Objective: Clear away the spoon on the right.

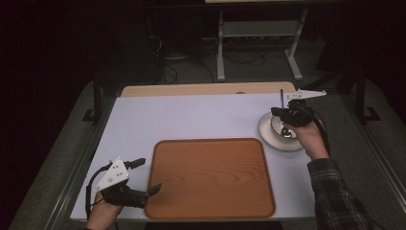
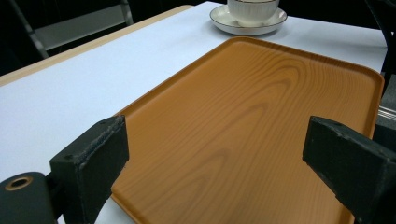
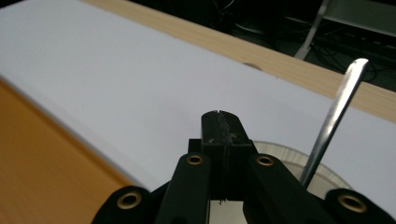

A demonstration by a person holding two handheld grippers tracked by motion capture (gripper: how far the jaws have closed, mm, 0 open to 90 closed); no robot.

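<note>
A white cup (image 2: 252,9) stands on a white saucer (image 1: 268,138) at the table's right. A metal spoon handle (image 1: 281,98) rises steeply from the cup. My right gripper (image 1: 286,128) hangs over the cup, pointing down at it. In the right gripper view its jaws (image 3: 220,128) are pressed flat together with nothing showing between the pads. The spoon handle (image 3: 334,116) passes just beside them, behind the right link. My left gripper (image 1: 146,176) rests at the near left edge of the wooden tray (image 1: 210,177), open, with only bare tray (image 2: 261,116) between its pads.
The white table top (image 1: 191,117) has a pale wooden strip (image 1: 201,89) along its far edge. Beyond it stand a metal frame (image 1: 258,43) and cables on a dark floor. The tray carries nothing.
</note>
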